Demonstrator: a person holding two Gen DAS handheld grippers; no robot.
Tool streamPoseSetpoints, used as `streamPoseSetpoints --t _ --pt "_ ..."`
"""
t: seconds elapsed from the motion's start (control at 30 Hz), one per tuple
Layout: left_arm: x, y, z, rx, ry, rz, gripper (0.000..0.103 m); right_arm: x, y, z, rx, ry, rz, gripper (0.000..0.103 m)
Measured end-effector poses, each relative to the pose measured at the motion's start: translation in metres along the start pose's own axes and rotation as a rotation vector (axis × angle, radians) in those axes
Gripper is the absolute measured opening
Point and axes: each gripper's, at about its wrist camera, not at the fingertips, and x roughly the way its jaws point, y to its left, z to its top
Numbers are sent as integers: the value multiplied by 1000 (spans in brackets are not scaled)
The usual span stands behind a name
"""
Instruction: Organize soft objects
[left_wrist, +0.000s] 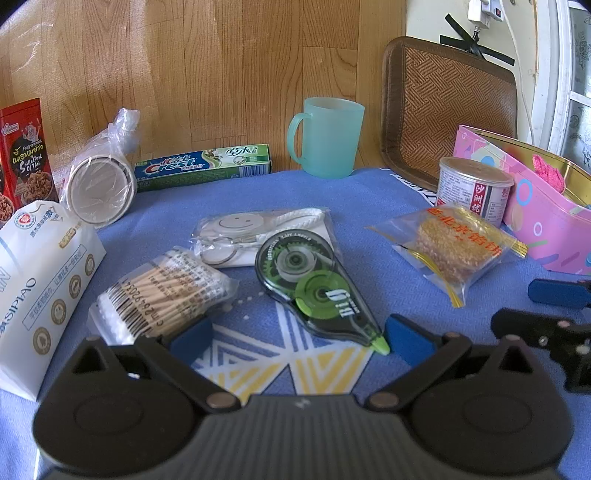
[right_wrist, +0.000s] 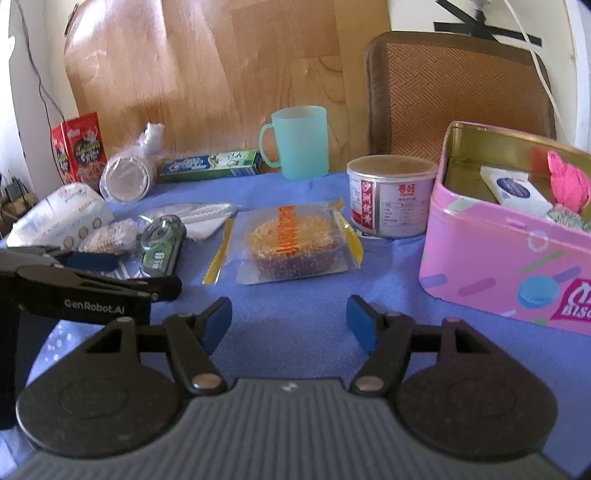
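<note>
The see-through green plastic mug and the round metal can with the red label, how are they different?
The see-through green plastic mug has a handle and an open top; the round metal can with the red label has no handle and a lid on. The mug is taller and plain, while the can is squat and printed with writing. Both stand upright on the blue cloth.

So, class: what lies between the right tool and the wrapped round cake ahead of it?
Only bare blue cloth. The right wrist view shows the open right tool short of the wrapped cake, with nothing lying between them.
</note>
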Motion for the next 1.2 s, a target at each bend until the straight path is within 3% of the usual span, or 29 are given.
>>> streamPoseSetpoints --t 0.43,1.2 --pt "0 1 0 1 0 -2 103 -2 -7 0 62 -12 53 73" --pt "0 1 1 3 1 -5 103 0 -6 0 46 -10 43 73"
